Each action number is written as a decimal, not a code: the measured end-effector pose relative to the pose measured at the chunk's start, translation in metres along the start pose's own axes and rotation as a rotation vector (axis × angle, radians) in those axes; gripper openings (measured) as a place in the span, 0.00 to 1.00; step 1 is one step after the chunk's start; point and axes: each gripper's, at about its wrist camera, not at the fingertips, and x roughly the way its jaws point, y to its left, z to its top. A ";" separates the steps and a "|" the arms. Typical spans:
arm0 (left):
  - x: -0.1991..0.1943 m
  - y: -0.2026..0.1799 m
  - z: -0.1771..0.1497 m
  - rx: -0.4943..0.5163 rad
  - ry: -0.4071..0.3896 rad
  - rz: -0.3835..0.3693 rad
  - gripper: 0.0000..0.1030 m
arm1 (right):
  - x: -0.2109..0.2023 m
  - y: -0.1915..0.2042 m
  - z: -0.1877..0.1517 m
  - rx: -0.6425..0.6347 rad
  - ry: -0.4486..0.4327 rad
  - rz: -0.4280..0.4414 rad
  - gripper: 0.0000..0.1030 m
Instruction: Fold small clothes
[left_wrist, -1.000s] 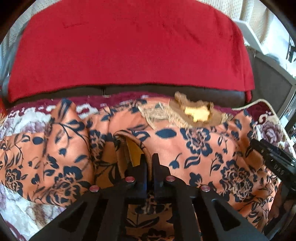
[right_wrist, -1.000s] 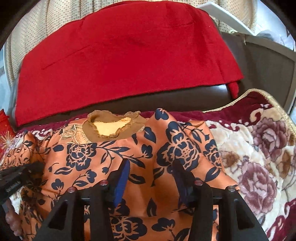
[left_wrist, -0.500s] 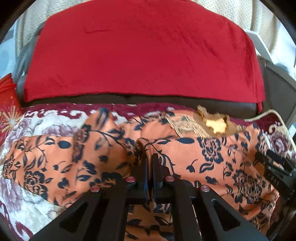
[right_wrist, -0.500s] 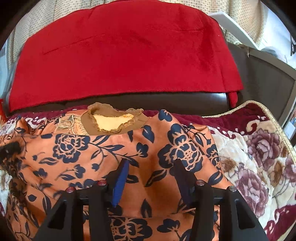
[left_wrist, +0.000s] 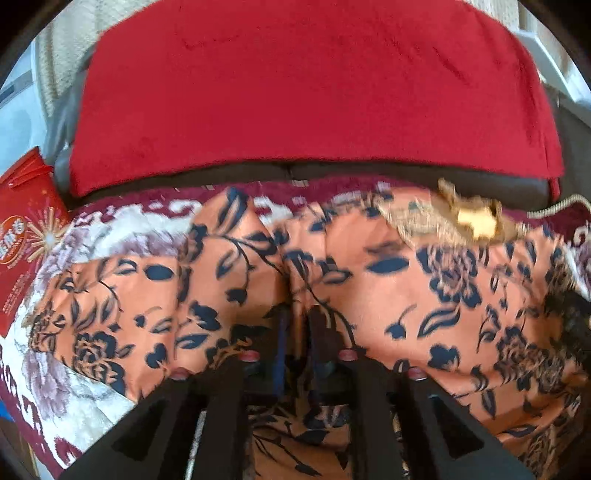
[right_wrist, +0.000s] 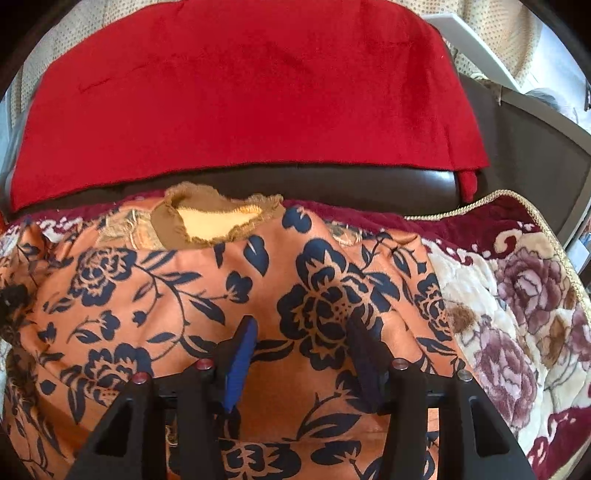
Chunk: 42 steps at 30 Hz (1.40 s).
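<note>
An orange garment with a dark blue flower print (left_wrist: 424, 295) lies spread on a floral blanket; its brown frilled collar (left_wrist: 472, 218) is at the far right in the left wrist view. My left gripper (left_wrist: 297, 317) is shut on a pinched fold of the garment near its middle, with a sleeve (left_wrist: 110, 302) stretched out to the left. In the right wrist view the same garment (right_wrist: 177, 295) fills the foreground, collar (right_wrist: 218, 218) at the far side. My right gripper (right_wrist: 303, 328) is open and hovers just above the cloth.
A red cloth (right_wrist: 240, 92) covers the dark sofa back (right_wrist: 332, 184) behind. The floral blanket (right_wrist: 517, 314) extends right to a corded edge. A red printed packet (left_wrist: 26, 236) lies at the left edge. A white frame (right_wrist: 476, 44) stands at the back right.
My left gripper has dragged the pinched fold leftward, stretching the sleeve out flat to the left. The right gripper has stayed open over the garment, moving slightly.
</note>
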 end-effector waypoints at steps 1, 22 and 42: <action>-0.007 0.004 0.002 -0.021 -0.034 0.017 0.51 | 0.007 0.002 -0.002 -0.015 0.035 0.005 0.67; -0.025 0.259 -0.051 -0.826 0.018 0.170 0.72 | -0.001 0.040 -0.017 -0.023 0.041 0.309 0.70; 0.006 0.264 -0.044 -0.919 -0.053 -0.019 0.07 | 0.005 0.036 -0.015 -0.016 0.043 0.316 0.71</action>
